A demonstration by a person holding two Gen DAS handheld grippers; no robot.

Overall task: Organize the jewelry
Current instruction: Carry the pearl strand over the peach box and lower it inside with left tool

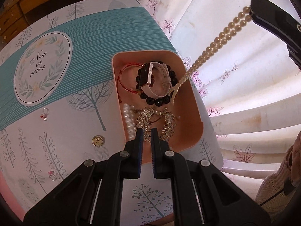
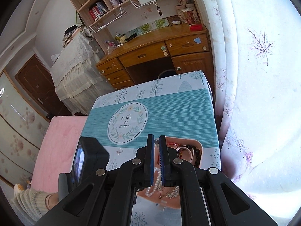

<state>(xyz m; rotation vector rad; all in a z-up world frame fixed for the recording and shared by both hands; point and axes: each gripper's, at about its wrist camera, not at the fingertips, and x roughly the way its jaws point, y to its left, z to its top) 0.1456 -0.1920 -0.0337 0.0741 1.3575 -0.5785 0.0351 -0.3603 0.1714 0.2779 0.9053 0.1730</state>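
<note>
A pink tray [image 1: 195,111] sits at the table's right edge, holding a pink watch [image 1: 150,79], a black bead bracelet [image 1: 161,99], a red cord bracelet [image 1: 124,75], a pearl piece [image 1: 128,120] and gold leaf hair combs [image 1: 156,122]. My right gripper [image 1: 251,12] is shut on a pearl necklace [image 1: 216,43] that hangs down into the tray. My left gripper [image 1: 146,133] hovers over the tray's near end, jaws slightly apart and empty. In the right wrist view the right gripper [image 2: 156,139] pinches pearls [image 2: 157,179] above the tray [image 2: 199,145].
On the tree-print tablecloth [image 1: 79,98] left of the tray lie a red-stone ring [image 1: 45,113], a gold round brooch [image 1: 97,141] and a pink-stone ring [image 1: 51,174]. White leaf-print curtains [image 1: 244,75] hang right of the table. A wooden desk [image 2: 156,50] stands beyond.
</note>
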